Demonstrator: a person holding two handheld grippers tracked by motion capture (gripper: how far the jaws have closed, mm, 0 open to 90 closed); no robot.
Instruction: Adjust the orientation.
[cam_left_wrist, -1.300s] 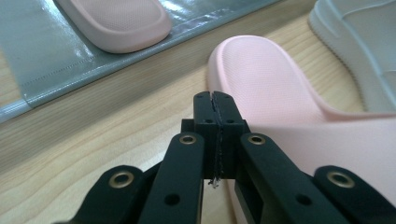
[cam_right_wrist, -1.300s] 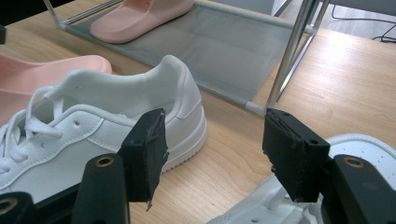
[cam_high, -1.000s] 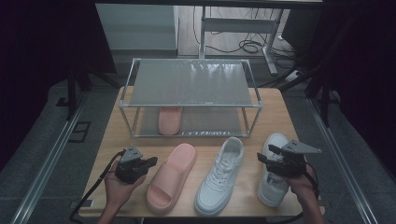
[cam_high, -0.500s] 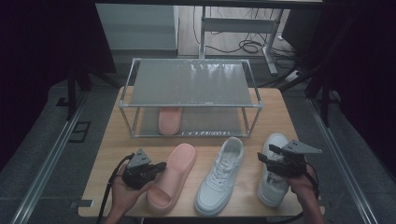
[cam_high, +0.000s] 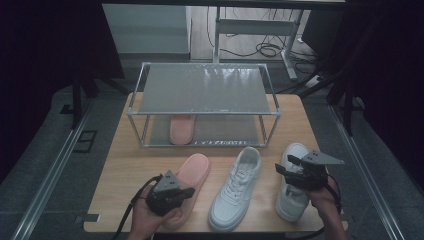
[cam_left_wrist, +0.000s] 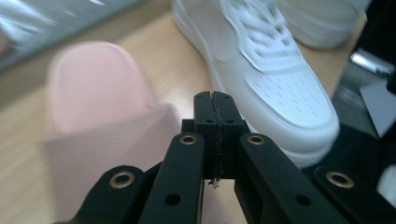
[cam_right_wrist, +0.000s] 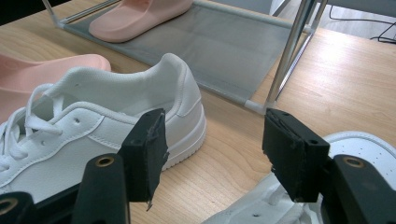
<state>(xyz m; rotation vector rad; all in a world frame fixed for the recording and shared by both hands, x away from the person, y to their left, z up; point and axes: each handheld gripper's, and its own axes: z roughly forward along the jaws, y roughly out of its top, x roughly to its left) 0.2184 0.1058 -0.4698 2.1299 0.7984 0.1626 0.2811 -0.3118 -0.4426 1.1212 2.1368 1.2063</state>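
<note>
The pink slipper (cam_high: 190, 181) lies near the counter's (cam_high: 125, 200) front edge, toe toward the shoe rack (cam_high: 205, 107), whose lower shelf near the far edge already carries its mate (cam_high: 181, 128), so this one probably goes beside it. The left gripper (cam_high: 172, 192) is over its heel, clenched with nothing between the jaws, hand low and pointing right. A white sneaker (cam_high: 235, 190) lies alongside. The right gripper (cam_high: 290, 172), jaws apart, hovers over the second sneaker (cam_high: 292, 192) at the front right corner.
</note>
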